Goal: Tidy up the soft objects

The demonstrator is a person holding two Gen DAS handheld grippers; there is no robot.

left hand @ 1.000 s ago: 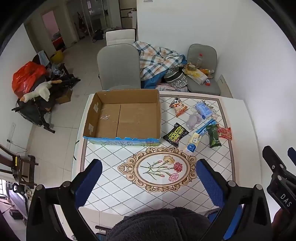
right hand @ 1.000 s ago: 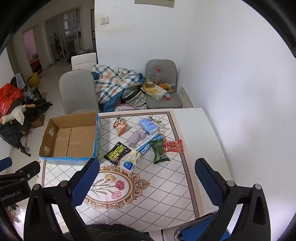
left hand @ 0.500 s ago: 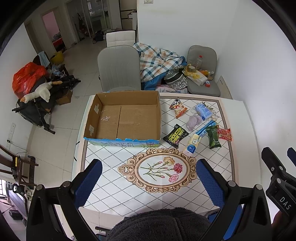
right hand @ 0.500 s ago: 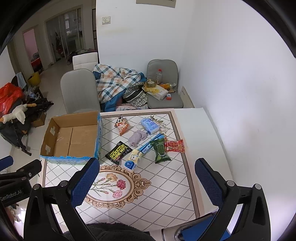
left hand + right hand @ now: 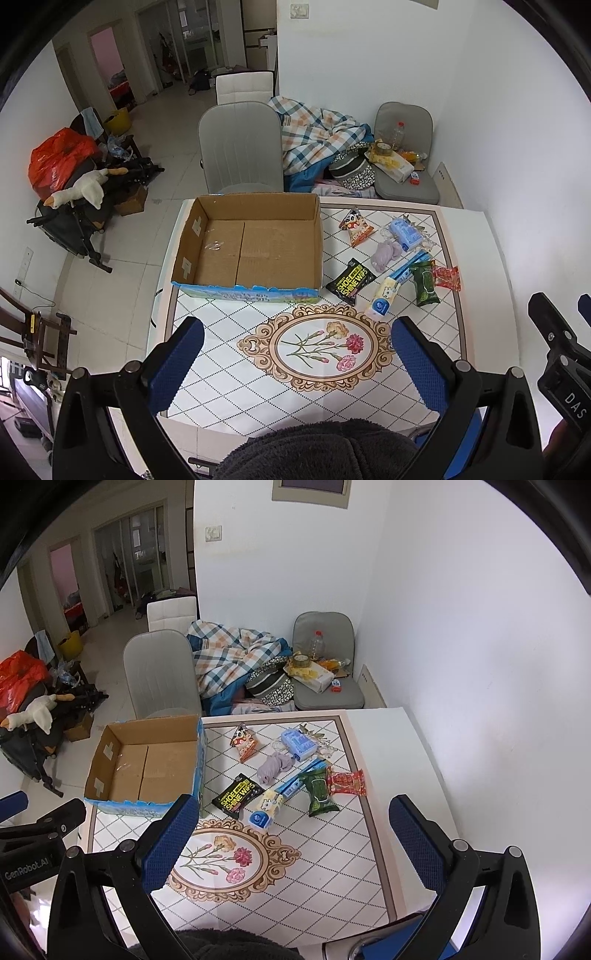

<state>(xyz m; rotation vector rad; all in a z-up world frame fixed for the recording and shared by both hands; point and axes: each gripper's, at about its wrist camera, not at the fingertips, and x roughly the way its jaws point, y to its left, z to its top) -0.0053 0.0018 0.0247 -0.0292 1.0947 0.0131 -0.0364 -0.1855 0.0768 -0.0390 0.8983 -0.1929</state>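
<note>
Both tools (image 5: 295, 354) (image 5: 291, 830) wide apart, unladen

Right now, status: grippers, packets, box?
Left gripper and right gripper open, above the table. Box holds nothing. Packets loose beside it. Nothing in the way.

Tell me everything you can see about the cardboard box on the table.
The cardboard box is a shallow open-top carton, brown inside, with a blue printed outer wall and torn upper edges. White tape patches mark its left inner wall. It sits upright and empty on the table's far left part, left of the snack packets, untouched by either gripper.
</note>
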